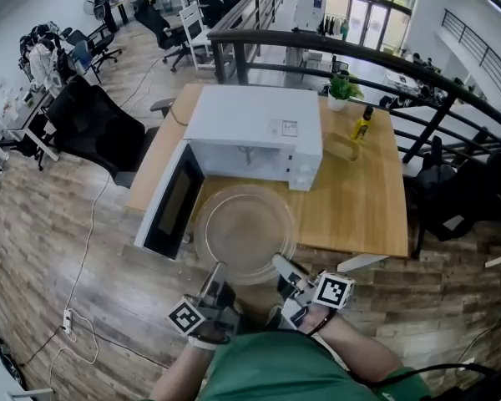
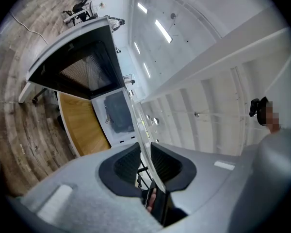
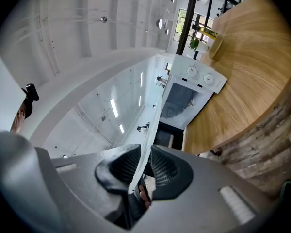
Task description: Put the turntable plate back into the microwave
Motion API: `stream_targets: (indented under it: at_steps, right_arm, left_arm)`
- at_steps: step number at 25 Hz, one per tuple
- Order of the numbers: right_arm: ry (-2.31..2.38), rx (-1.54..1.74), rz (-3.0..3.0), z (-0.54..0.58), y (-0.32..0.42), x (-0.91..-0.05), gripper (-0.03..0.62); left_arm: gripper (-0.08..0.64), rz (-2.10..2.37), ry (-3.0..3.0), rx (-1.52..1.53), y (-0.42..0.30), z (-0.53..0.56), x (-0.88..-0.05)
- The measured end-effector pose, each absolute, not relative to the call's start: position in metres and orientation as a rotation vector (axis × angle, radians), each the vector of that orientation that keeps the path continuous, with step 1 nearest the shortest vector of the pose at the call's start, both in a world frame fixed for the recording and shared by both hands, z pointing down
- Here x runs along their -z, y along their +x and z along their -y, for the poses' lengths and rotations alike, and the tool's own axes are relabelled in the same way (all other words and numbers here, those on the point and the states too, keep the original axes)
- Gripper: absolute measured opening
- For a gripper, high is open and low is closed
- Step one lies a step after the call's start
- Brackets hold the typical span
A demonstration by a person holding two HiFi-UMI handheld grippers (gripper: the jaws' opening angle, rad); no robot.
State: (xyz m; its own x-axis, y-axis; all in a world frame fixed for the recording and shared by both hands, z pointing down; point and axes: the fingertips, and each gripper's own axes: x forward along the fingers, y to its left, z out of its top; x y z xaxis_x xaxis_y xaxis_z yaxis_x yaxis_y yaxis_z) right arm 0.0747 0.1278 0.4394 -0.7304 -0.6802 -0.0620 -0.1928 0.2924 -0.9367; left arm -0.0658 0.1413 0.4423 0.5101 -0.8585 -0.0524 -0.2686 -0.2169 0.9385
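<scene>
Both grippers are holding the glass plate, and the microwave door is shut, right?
No, the microwave door is open, swung out wide, as the head view shows. The left gripper and right gripper do hold the glass plate.

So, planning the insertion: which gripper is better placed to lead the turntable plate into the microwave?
Probably the right gripper: both clamp the turntable plate rim, but the open microwave door flanks the left gripper.

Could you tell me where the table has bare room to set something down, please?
The tabletop right of the microwave is bare, from the bottle at the back to the near edge. In front of the microwave is tighter: the open door walls the left, and the glass plate hangs there.
</scene>
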Motion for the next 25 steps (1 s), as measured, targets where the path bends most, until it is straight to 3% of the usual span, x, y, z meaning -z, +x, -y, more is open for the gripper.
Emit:
stream_targets:
  at_steps: [25]
  right_arm:
    - [-0.906, 1.442, -2.025, 0.018, 0.054, -0.494, 0.067]
  left_arm:
    - [0.08, 0.869, 1.779, 0.583, -0.09, 0.02, -0.501]
